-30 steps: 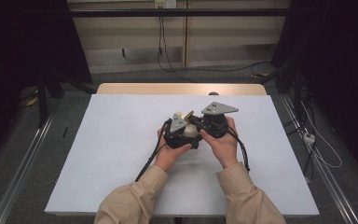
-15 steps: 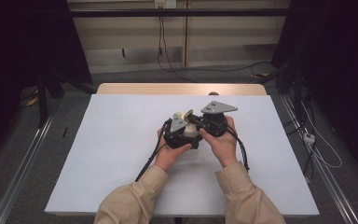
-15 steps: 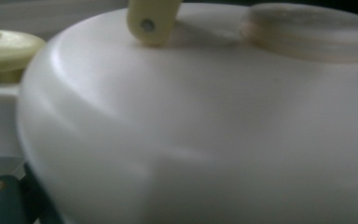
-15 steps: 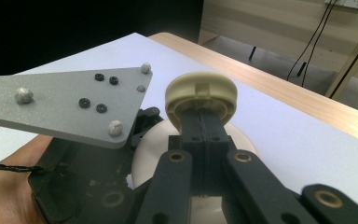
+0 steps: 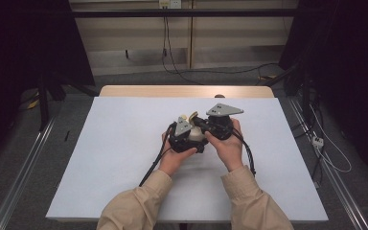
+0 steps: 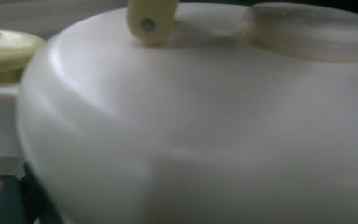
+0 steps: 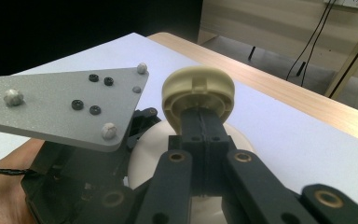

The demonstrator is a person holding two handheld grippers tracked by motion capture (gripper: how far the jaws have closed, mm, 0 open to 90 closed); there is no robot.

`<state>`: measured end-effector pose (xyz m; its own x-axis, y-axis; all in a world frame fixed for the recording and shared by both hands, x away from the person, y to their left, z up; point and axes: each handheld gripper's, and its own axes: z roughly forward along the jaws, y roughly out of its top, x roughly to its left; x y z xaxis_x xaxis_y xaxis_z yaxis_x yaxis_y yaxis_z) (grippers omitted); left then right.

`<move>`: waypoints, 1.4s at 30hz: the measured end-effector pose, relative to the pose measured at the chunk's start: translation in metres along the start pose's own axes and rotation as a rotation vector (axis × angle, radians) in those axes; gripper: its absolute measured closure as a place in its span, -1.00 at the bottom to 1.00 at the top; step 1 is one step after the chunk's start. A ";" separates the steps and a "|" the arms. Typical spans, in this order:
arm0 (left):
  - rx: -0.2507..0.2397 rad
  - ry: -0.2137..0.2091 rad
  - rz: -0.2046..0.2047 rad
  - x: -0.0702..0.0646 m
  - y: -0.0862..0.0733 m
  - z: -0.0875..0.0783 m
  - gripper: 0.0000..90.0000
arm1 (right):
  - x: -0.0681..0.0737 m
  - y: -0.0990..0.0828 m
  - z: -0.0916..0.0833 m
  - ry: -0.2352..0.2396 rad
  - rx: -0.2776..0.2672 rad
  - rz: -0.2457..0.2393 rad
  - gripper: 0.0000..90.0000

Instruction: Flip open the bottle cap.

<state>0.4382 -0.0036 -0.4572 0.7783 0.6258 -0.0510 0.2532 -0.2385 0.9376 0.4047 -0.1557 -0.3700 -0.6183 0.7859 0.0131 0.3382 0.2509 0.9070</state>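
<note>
Two hand-held grippers together at mid-table (image 5: pixel 124 158), working one white rounded container (image 6: pixel 205 130). Left gripper (image 5: pixel 186 139) pressed up against the white body, seemingly bracing it; jaw opening impossible to tell. Right gripper (image 7: pixel 204 135) with jaws closed together, pinching the cream round cap (image 7: pixel 198 89) above the body, probably to twist or lift it.

So there's a smooth rounded white plastic body (image 6: pixel 205 130) held up off the table, with a cream-yellow round cap (image 7: pixel 198 89) on it. The cap is ribbed inside, facing the right gripper's camera, pinched at its lower edge by closed jaws.
</note>
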 end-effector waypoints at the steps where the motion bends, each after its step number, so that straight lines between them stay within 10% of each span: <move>1: 0.000 0.001 0.002 0.000 0.000 0.000 -0.90 | 0.000 0.000 0.000 0.000 0.000 0.000 1.00; 42: 0.005 0.003 0.003 0.000 0.000 0.000 -0.90 | -0.002 -0.001 0.004 0.004 0.004 0.003 1.00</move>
<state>0.4377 -0.0037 -0.4575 0.7773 0.6274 -0.0470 0.2539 -0.2444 0.9358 0.4082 -0.1555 -0.3728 -0.6204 0.7841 0.0173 0.3423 0.2509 0.9054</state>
